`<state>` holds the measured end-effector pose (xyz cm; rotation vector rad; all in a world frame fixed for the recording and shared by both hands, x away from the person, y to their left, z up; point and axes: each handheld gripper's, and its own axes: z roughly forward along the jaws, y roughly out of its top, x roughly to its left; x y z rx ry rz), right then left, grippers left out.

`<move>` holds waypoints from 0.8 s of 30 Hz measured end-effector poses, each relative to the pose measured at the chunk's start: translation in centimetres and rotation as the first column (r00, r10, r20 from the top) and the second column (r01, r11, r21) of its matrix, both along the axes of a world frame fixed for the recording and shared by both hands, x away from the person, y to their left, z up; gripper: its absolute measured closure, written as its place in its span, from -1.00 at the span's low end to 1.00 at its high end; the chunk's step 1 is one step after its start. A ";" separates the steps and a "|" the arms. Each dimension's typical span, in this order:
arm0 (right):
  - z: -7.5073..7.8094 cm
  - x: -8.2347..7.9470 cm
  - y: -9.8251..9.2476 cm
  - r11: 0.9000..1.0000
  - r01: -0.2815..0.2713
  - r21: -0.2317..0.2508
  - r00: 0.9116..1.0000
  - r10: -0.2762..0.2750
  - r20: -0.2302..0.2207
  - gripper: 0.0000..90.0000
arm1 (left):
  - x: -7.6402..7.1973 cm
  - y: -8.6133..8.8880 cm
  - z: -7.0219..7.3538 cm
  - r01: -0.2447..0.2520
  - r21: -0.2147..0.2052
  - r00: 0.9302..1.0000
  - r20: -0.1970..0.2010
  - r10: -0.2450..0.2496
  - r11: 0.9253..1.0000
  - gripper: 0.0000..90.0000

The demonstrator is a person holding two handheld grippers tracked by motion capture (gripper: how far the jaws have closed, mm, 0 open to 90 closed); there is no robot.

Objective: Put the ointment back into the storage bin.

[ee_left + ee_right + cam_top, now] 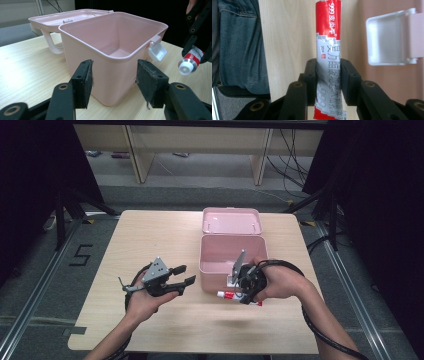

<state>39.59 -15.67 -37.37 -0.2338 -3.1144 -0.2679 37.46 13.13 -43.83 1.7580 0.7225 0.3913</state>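
Near the desk's [150,330] front edge, the tube [226,294] was clamped in the right gripper [244,290], its tail cut off in the right gripper view. The left gripper [182,274] was held agape, nothing gripped, just beside the box [215,270]. Bare desk was left beyond.

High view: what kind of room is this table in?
Probably a lab or workshop set up for recording. Dark curtains hang at both sides, cables trail over the grey floor, and a taped number five marks the floor beside the wooden table.

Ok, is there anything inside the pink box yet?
No, the left gripper view shows the pink box open with a bare floor; the tube is outside it.
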 end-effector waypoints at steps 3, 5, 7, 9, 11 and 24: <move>0.3 0.3 -0.1 1.000 -0.026 0.006 1.000 0.026 0.011 0.57 | 0.0 0.0 0.0 0.000 0.001 1.000 0.001 0.000 1.000 0.03; 0.5 0.2 -0.1 1.000 -0.003 0.004 1.000 0.003 0.007 0.57 | 0.0 0.0 0.1 0.000 -0.001 1.000 0.002 0.000 1.000 0.03; 0.7 0.3 -0.1 1.000 -0.021 0.013 1.000 0.021 0.012 0.57 | 0.1 -0.1 0.0 0.007 -0.013 1.000 0.005 -0.007 1.000 0.03; 0.8 0.5 -0.1 0.999 -0.042 0.021 0.999 0.041 0.016 0.57 | 0.0 0.0 0.0 0.002 -0.003 1.000 0.003 -0.002 1.000 0.03; 1.1 0.4 -0.1 1.000 -0.010 0.009 1.000 0.009 0.017 0.57 | 0.0 0.0 0.1 0.001 0.000 1.000 0.002 -0.001 1.000 0.03; 2.1 1.1 -0.4 1.000 -0.020 0.003 0.999 0.020 0.033 0.57 | 0.0 0.0 0.0 0.007 -0.011 1.000 0.006 -0.007 1.000 0.03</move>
